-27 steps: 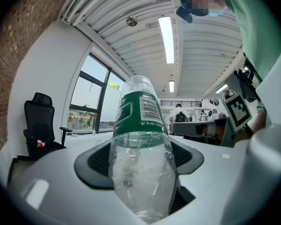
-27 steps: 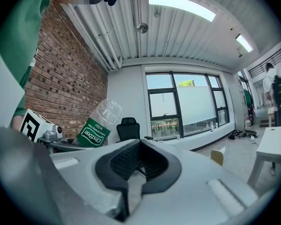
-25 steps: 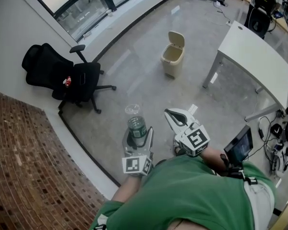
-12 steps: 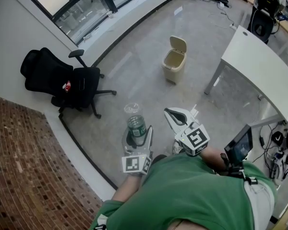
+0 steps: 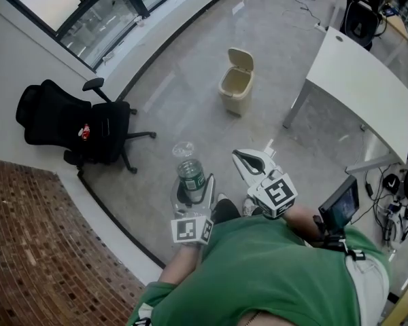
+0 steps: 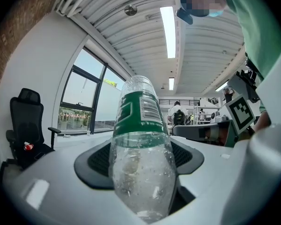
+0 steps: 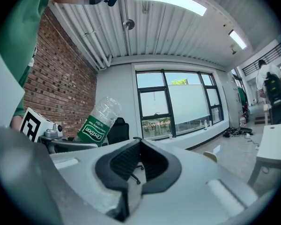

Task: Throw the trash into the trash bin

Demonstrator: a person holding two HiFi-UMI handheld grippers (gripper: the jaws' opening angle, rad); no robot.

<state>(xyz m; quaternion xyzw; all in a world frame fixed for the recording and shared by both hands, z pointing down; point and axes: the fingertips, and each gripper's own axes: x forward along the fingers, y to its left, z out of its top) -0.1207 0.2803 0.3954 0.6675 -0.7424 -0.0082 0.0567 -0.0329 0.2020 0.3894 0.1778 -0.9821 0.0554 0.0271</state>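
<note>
Head view showed us carrying a clear plastic bottle (image 5: pixel 190 173) with a green label in the left gripper (image 5: pixel 194 186). Its jaws were clamped on the bottle's sides, and the bottle stuck out forward past the fingertips. Left gripper view bore this out: the bottle filled the gap between the dark pads, and both pressed on it. Our right gripper (image 5: pixel 241 158) was just beside the left one, its jaws together with nothing between them, as the right gripper view made plain. The trash bin (image 5: pixel 236 81), cream-coloured with its lid tipped up and open, stood on the grey floor (image 5: pixel 183 80) well ahead of both grippers, near the leg of a white surface (image 5: pixel 367 80). The bottle was well apart from the bin, held above the floor. A black office chair (image 5: pixel 68 121) stood off to the left by the wall, below a long window (image 5: pixel 88 12).
</note>
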